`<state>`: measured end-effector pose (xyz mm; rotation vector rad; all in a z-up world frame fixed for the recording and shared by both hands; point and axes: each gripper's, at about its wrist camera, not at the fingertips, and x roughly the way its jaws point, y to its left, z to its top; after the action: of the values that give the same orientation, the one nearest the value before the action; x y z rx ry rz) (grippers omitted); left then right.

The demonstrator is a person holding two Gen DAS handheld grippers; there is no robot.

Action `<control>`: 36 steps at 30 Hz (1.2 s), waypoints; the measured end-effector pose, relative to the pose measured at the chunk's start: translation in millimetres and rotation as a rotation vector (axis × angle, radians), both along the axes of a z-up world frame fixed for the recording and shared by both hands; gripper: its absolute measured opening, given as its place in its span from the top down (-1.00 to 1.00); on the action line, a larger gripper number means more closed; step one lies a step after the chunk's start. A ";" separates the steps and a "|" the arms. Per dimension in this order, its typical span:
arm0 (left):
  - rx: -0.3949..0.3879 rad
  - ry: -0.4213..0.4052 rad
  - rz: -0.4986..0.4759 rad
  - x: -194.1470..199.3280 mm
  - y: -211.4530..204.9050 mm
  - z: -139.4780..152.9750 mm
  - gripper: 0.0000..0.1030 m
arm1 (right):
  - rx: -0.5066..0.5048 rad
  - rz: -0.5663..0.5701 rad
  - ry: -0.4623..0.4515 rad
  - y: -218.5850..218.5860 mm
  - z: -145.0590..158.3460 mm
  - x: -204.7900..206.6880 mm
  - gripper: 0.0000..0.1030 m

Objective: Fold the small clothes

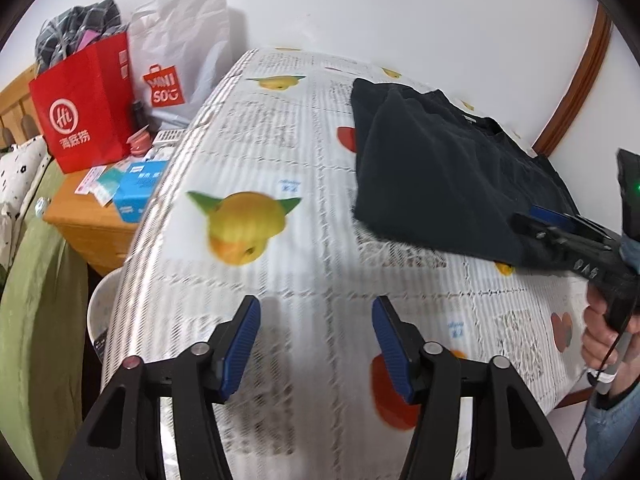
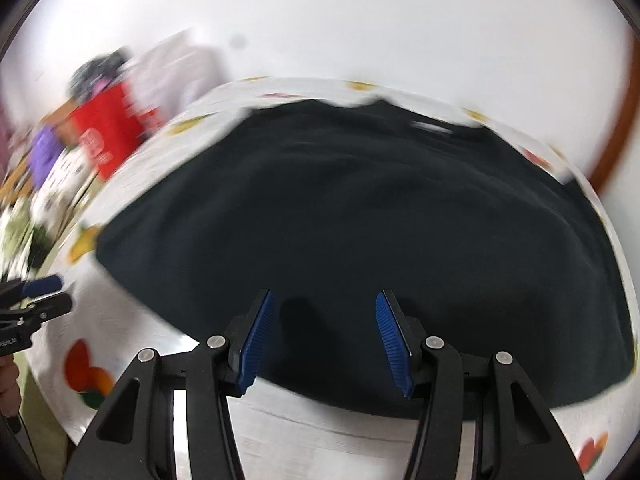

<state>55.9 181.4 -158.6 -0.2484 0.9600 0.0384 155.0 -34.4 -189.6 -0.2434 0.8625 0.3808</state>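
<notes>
A dark, nearly black garment (image 1: 436, 168) lies partly folded on the right side of a table with a white fruit-print cloth (image 1: 280, 152). In the right wrist view it (image 2: 360, 216) fills most of the frame. My left gripper (image 1: 316, 344) is open and empty over bare cloth, to the left of the garment. My right gripper (image 2: 324, 336) is open and empty, just above the garment's near edge. The right gripper also shows in the left wrist view (image 1: 552, 228) at the garment's near right corner. The left gripper shows at the left edge of the right wrist view (image 2: 44, 294).
A wooden bedside cabinet (image 1: 88, 224) to the left of the table holds a red paper bag (image 1: 84, 108), a white Miniso bag (image 1: 180, 52), a blue box (image 1: 136, 192) and small items. A green blanket (image 1: 36, 320) lies at the far left. A white wall stands behind.
</notes>
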 end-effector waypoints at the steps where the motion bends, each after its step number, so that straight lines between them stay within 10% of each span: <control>1: -0.009 -0.002 0.003 -1.4 3.1 -0.2 -0.13 | -0.027 0.044 -0.004 20.6 -0.8 -4.5 -0.02; 18: -0.132 -0.014 0.004 -7.9 29.5 -3.9 -0.17 | -0.277 0.356 -0.110 150.5 -34.4 -33.7 -0.15; 23: -0.127 -0.011 0.005 -1.8 30.4 -7.3 -0.18 | -0.248 0.328 -0.121 150.8 -36.1 -17.3 0.39; 29: -0.101 -0.025 -0.001 11.9 22.7 -2.7 -0.19 | 0.036 0.232 -0.163 111.9 17.6 -1.1 0.67; 36: -0.056 -0.042 -0.053 38.6 -10.0 4.9 -0.19 | 0.270 -0.151 -0.355 -13.5 72.0 18.3 0.71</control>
<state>94.5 171.4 -153.8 -0.2743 0.9258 -0.0425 173.3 -48.0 -117.6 0.0069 0.4697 0.2973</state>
